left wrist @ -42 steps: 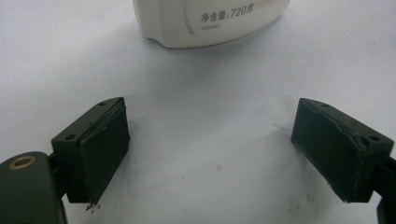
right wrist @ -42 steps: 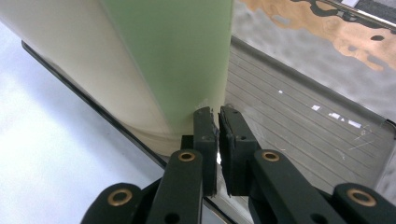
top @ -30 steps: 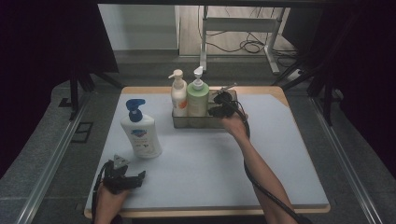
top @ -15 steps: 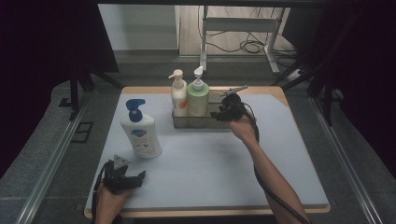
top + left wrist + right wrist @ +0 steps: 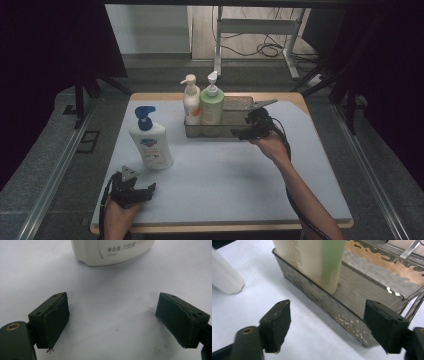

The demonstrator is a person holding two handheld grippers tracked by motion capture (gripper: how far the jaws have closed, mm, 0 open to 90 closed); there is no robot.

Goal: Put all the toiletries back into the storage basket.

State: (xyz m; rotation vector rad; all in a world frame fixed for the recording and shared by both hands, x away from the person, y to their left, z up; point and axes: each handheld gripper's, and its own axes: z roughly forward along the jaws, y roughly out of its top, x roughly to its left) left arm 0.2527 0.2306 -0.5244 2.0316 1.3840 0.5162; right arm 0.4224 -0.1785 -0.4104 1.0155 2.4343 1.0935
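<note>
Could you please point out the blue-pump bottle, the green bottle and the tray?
blue-pump bottle (image 5: 151, 145): high view, white body.
green bottle (image 5: 211, 106): high view, body.
tray (image 5: 322, 302): right gripper view, near wall.

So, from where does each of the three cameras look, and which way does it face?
High view: above the person's side, facing forward and down on the table; both forearms, left gripper and right gripper show.
Left gripper view: rides on the left gripper, facing down at the table and the white bottle's base; open jaws show.
Right gripper view: rides on the right gripper, facing the tray and green bottle; open jaws show.
Shared: the white bottle is in the high and left gripper views.
</note>
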